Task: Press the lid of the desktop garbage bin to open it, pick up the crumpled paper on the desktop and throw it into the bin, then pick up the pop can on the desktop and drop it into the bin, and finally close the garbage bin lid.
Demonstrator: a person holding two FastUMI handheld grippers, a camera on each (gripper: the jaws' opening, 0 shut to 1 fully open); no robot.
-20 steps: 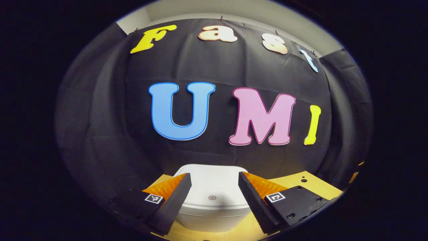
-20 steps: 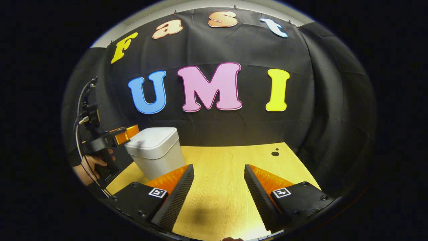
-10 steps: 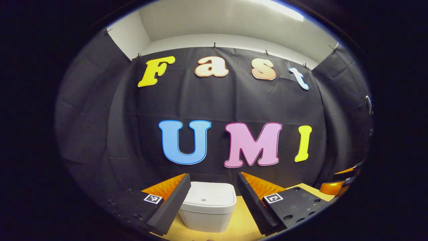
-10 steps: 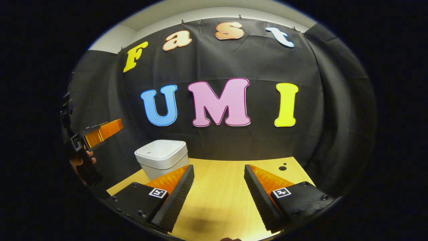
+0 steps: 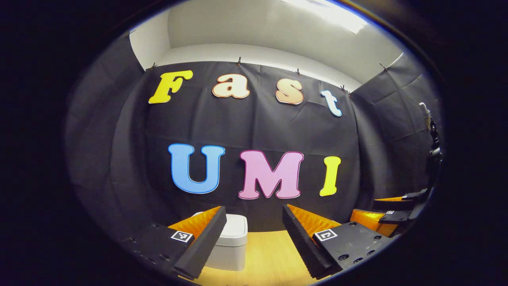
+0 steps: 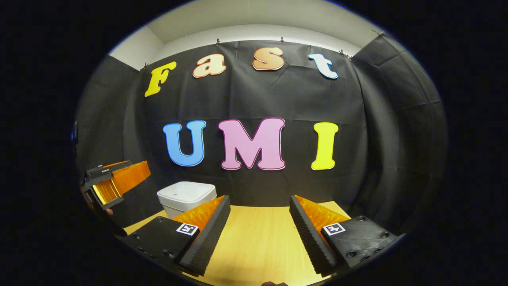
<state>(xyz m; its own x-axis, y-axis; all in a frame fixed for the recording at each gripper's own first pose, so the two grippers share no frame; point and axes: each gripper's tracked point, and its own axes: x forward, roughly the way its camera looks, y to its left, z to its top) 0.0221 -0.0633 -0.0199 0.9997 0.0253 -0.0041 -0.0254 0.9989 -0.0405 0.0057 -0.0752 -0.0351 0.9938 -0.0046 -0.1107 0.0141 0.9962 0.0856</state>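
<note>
The white desktop bin (image 6: 186, 196) stands at the back left of the wooden table (image 6: 258, 242) with its lid down. In the left gripper view the bin (image 5: 234, 246) sits low and small, partly behind my left finger. My left gripper (image 5: 253, 211) is open with nothing between its fingers, held back from the bin and above it. My right gripper (image 6: 260, 199) is open too, hovering over bare tabletop to the right of the bin. The left gripper (image 6: 115, 183) also appears at the left edge of the right gripper view, raised beside the bin.
The black cloth wall closes off the back and both sides of the table. Two small dark holes mark the table's far right in earlier frames. The right gripper (image 5: 391, 216) shows at the right edge of the left gripper view.
My left gripper has drawn back and up from just over the bin lid, so the bin looks smaller and farther left. The right gripper has tilted upward. The lid stays down.
</note>
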